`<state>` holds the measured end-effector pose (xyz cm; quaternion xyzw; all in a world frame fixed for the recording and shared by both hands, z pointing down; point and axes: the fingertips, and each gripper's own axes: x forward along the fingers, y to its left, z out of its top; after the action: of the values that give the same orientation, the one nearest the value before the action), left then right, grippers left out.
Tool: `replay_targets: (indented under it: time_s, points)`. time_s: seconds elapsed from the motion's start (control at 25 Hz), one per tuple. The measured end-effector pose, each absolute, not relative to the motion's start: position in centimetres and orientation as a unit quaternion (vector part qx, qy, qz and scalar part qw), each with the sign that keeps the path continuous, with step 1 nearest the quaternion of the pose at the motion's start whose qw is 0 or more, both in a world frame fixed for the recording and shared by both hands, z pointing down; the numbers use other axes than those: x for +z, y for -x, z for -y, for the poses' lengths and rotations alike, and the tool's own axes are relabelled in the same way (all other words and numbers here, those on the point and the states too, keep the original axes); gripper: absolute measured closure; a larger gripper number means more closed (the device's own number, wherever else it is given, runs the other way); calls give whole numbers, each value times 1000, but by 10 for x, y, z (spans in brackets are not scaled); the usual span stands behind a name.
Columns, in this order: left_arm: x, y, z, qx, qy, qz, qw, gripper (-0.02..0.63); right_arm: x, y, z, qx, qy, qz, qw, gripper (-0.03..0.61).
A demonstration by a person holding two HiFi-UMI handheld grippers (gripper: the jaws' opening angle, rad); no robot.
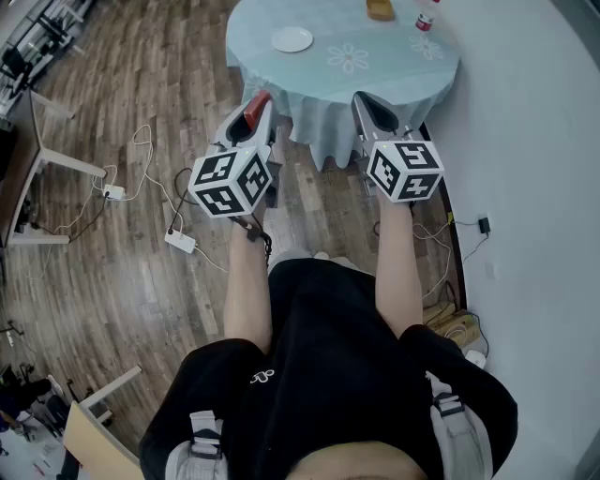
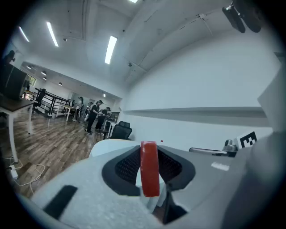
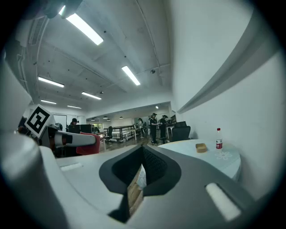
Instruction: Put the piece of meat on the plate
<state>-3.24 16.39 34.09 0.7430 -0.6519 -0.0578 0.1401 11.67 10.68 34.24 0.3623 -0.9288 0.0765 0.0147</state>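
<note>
Left gripper (image 1: 260,101): clenched on the piece of meat (image 2: 149,172), a red slab standing upright between its pads.
Right gripper (image 3: 144,154): jaws pressed together.
Meat's place: in the air, short of the desk (image 1: 375,80) (well apart from the plate).
Plate (image 1: 292,39): white, on the desk's left part.
Desk: round, pale blue cloth; bottle (image 1: 427,19) and brown box (image 1: 380,9) at its far side.

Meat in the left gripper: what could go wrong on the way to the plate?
The meat stands on edge, pinched only at the left gripper's tips, so it could slip out over the floor. The plate is small and well ahead on the table; an early release would miss it.
</note>
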Motion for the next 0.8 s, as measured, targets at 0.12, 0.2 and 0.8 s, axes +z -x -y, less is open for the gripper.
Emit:
replay_targets:
  time_s: [0.12,0.2,0.8]
  points:
    - [341,25,-163,-54,-746,649,140,527,341,-120,-109,72,-355,932,13,569]
    - [341,19,-161,-52,-750,645,140,526,341,-121,-111,66,-352,934,14,569]
    - [335,17,-159,-35,-746,652,129,526,337,-124,-89,116,-364,922,-71,569]
